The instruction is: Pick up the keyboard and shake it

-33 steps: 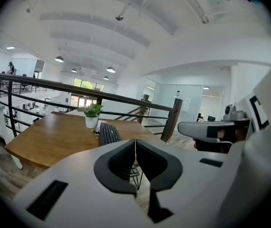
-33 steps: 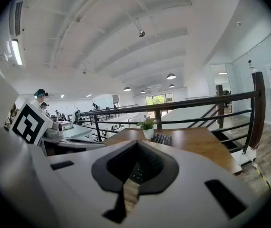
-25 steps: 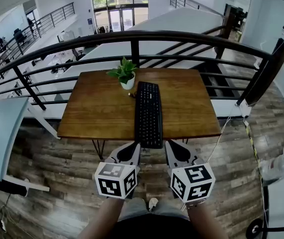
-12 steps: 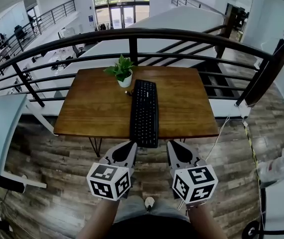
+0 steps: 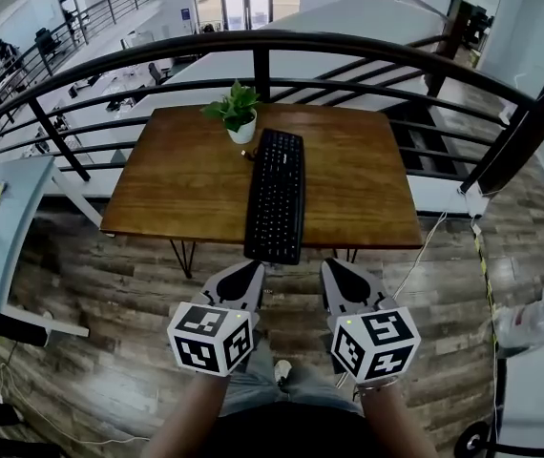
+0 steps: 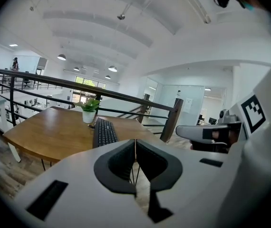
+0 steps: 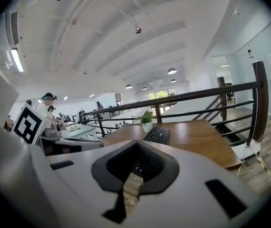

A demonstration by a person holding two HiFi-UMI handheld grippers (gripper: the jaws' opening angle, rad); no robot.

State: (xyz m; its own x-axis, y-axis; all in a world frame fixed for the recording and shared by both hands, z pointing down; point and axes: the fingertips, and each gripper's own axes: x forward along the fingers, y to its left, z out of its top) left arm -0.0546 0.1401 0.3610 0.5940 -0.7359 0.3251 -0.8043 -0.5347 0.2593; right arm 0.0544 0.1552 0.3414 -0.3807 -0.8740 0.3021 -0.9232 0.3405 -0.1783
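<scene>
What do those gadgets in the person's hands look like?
Both the left gripper and right gripper are pale grey, wedge-shaped shells with black-lined jaws tapering to a point. Each carries a white cube printed with black square markers. No sleeves visible.

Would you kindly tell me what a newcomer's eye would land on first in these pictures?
A long black keyboard lies lengthwise down the middle of the wooden table, with a small potted plant at its far end. In the foreground the left gripper and right gripper, both shut and empty, hang short of the table's near edge.
</scene>
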